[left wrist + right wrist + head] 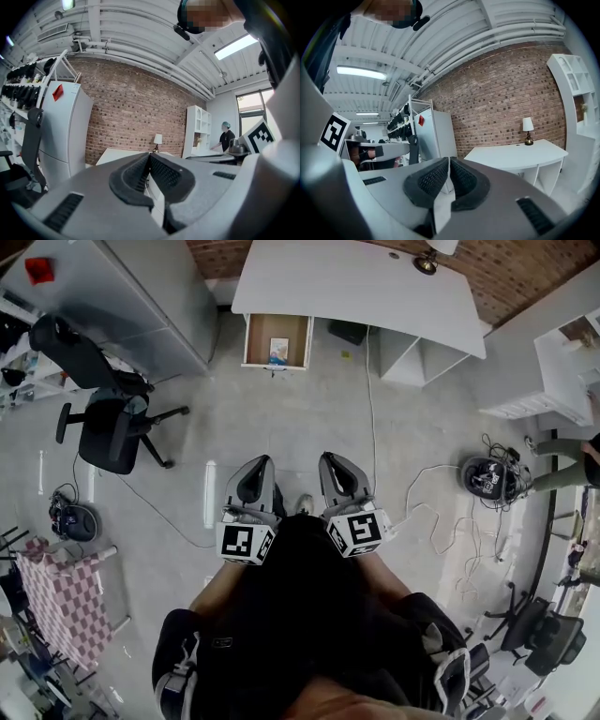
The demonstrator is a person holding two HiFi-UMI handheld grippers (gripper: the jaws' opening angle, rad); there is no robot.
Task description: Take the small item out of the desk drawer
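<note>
The white desk [356, 287] stands far ahead across the floor. Its wooden drawer [253, 338] is pulled open, and a small blue-and-white item [278, 350] lies inside. My left gripper [257, 465] and right gripper [331, 462] are held side by side close to my body, far short of the drawer. Both are shut and empty. In the left gripper view the left gripper [149, 157] has its jaws pressed together, with the desk [119, 155] beyond. The right gripper view shows the right gripper [449, 161] likewise closed, the desk [518, 153] to its right.
A black office chair [108, 418] stands at the left beside a white cabinet [141, 296]. Cables [422, 507] and a round device [487, 479] lie on the floor at the right. A person [567, 454] stands near white shelves [562, 367]. A lamp [427, 262] sits on the desk.
</note>
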